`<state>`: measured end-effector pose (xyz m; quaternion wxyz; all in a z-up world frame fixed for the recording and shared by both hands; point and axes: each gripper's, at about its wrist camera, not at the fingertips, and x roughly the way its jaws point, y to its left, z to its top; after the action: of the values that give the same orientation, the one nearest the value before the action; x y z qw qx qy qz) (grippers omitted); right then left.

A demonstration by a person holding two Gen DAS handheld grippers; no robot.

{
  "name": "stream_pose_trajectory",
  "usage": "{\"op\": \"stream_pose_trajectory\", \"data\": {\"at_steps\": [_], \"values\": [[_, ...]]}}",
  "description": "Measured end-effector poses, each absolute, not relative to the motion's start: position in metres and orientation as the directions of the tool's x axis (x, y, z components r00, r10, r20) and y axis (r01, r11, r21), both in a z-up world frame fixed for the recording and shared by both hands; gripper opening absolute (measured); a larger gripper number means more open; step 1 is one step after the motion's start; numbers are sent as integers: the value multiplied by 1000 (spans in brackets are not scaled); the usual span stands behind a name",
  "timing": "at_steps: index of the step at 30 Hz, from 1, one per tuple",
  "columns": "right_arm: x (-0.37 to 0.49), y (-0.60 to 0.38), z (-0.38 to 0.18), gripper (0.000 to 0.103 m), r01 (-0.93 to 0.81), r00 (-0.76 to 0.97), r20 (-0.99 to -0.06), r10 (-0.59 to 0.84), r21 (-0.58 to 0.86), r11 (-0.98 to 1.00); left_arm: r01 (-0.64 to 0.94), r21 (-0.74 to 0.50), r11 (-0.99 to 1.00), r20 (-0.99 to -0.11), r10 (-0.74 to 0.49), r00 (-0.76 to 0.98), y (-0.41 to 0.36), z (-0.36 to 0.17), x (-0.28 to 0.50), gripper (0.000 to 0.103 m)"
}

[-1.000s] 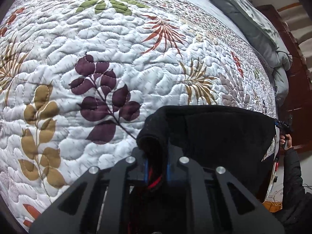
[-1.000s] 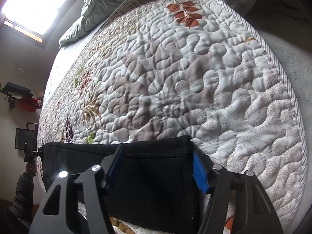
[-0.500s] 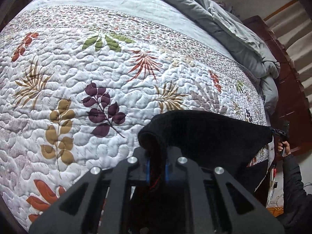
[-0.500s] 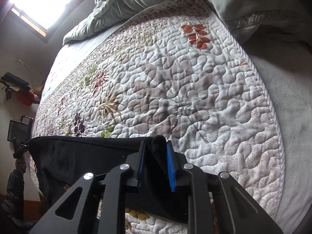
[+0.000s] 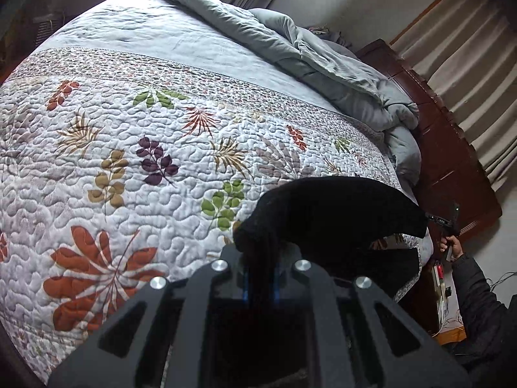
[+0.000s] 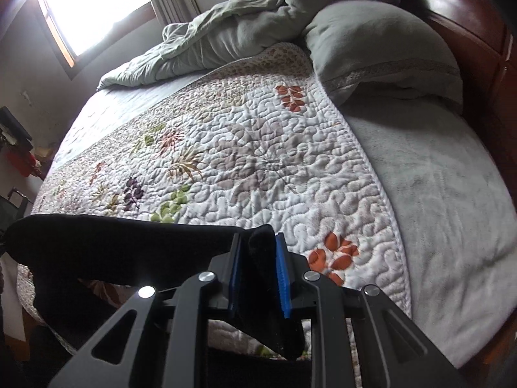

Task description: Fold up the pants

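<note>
The black pants (image 5: 332,207) hang stretched between my two grippers, lifted above the front edge of the quilted bed (image 5: 129,148). My left gripper (image 5: 260,268) is shut on one bunched end of the pants. My right gripper (image 6: 258,258) is shut on the other end of the pants (image 6: 113,242), with a fold of black cloth squeezed between its blue pads (image 6: 281,278). The lower part of the pants hangs out of sight below both grippers.
A white floral quilt (image 6: 265,161) covers the bed. A crumpled grey-green duvet (image 5: 290,45) and a pillow (image 6: 381,48) lie at the far side. A dark wooden headboard (image 5: 452,161) stands to the right. A window (image 6: 97,3) is far left.
My right gripper closed on the pants' edge. Both grippers rose and pulled back, lifting the pants off the quilt; more of the bed shows now.
</note>
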<state>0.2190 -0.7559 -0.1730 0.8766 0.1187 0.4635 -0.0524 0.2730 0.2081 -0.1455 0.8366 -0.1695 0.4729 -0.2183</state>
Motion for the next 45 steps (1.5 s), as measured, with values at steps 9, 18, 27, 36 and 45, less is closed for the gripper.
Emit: {"op": "stream_pose_trajectory", "data": {"at_steps": [9,18,27,36,45], "values": [[123,-752,-214,6,287,583,-807,96,315,905,208,-461,863,-742,-503,443,215,-181,195,12],[64,-759,-274,25,464,558,-809,185,489,739,163,-458,874,-784,-484,390,222,-230,153,19],[42,-744,-295,59,424,747,-573,338,802,421,-70,-352,933,-845,-285,452,252,-242,103,76],[77,-746,-322,64,455,801,-527,283,844,282,-171,-621,764,-686,-425,591,242,-224,81,93],[95,-745,-320,64,460,787,-544,291,832,311,-252,-509,823,-810,-360,463,205,-247,121,93]]}}
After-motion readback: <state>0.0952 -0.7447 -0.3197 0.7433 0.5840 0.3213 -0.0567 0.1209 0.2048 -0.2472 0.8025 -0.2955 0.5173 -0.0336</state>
